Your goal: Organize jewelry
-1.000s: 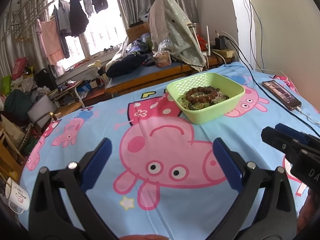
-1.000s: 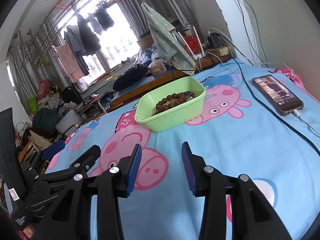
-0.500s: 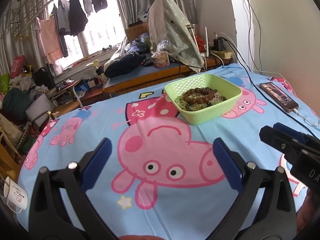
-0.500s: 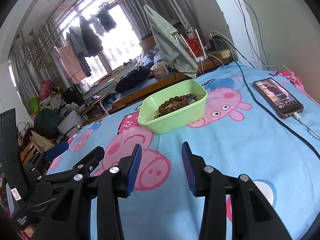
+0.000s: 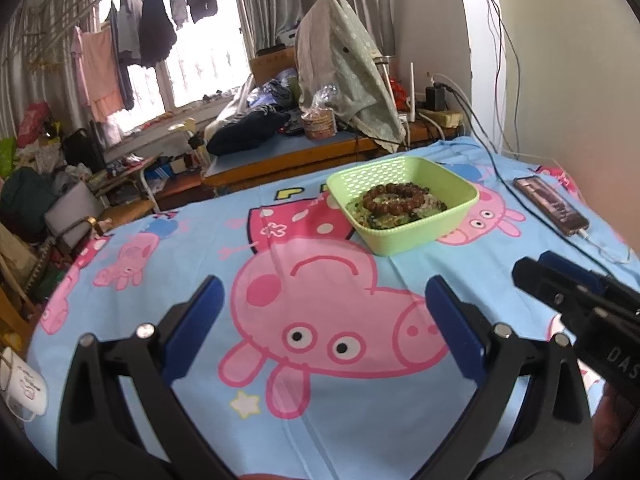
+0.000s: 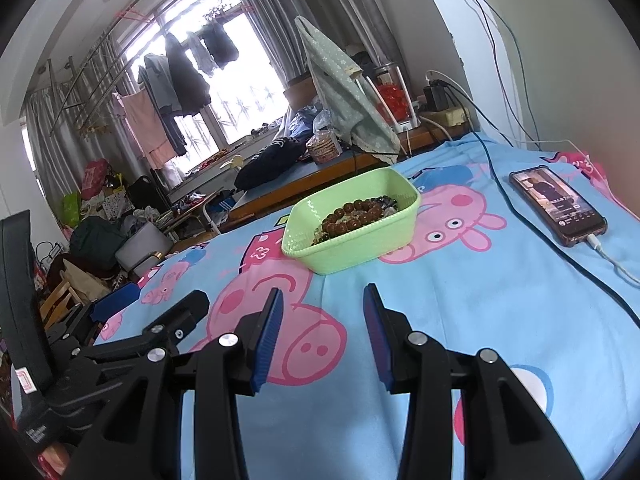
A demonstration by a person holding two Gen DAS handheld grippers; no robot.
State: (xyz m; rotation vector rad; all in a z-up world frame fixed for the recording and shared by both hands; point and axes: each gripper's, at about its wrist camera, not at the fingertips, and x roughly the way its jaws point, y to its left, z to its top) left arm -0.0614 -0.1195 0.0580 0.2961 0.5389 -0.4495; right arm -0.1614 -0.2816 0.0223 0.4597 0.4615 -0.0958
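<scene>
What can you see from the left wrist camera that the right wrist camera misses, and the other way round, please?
Only the left wrist view shows a white mug at the bedsheet's near left edge, and it looks down into the basket more steeply. Only the right wrist view shows the phone with its lit screen facing the camera, and a blender jar behind the draped cloth. Both show the green basket holding a brown bead bracelet, the phone on its cable, and both grippers, left and right, empty above the sheet.

Bright window (image 5: pixel 192 68) hung with laundry (image 5: pixel 152 36), grey curtains (image 5: pixel 264 4), cluttered desk (image 5: pixel 280 148)
</scene>
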